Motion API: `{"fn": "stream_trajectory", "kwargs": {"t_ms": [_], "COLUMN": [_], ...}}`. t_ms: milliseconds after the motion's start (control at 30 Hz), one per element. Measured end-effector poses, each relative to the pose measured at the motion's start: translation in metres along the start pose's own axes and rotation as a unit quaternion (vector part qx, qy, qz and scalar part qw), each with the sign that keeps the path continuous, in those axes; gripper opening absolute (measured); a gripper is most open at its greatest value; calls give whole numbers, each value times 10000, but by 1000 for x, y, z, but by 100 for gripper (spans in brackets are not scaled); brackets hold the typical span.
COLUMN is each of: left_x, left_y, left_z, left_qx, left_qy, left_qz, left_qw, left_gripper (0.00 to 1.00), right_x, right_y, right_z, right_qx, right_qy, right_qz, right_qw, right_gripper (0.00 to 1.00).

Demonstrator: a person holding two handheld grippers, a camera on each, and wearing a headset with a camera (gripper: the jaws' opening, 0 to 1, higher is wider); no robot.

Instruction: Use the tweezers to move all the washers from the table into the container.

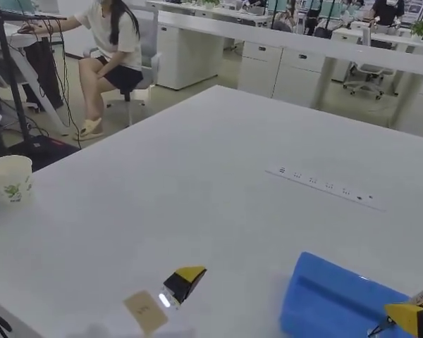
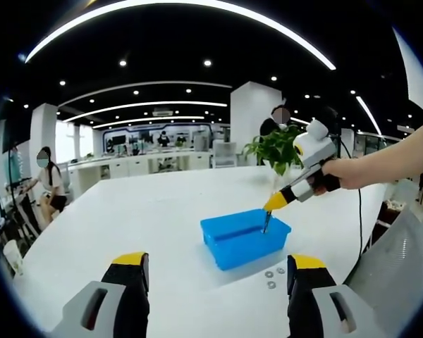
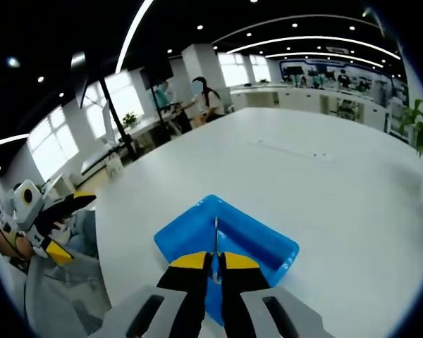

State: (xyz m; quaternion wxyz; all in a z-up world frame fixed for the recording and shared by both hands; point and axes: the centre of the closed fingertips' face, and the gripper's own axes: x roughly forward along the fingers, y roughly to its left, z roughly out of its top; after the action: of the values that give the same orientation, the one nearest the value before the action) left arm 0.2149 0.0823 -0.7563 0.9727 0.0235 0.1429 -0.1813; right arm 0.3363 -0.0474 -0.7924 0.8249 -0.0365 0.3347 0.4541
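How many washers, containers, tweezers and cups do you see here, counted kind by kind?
Blue container: 1
Washers: 3, lying loose beside it
Tweezers: 1, pinched by the right gripper
Paper cup: 1
Total: 6
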Motion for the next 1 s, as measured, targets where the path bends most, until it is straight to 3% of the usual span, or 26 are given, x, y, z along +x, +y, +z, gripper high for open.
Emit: {"fn": "stream_trajectory", "kwargs": {"t_ms": [300,433,667,1000], "left_x": [1,-1,1,2], "left_y": [0,0,-2,-2], "left_z": [-1,6,4,1], "left_qx": [-19,-147,-134,-97], "left_qy": [24,-201,-121,-41], "left_qz": [-43,-87,-142,-146], "left_qw": [10000,9997,9997,9998], "left_gripper": [80,80,80,78], "right_x": [18,24,33,34], "right_y": [-10,-17,-20,-21], "right_z": [-5,-4,-9,-13], "right_qx": [-75,-80,-172,-328], "right_qy": [246,279,448,536], "right_qz": [-37,-101,-109,-118], "right_qw": [9997,9995,9988,9980], "right_gripper": [3,3,3,3]}}
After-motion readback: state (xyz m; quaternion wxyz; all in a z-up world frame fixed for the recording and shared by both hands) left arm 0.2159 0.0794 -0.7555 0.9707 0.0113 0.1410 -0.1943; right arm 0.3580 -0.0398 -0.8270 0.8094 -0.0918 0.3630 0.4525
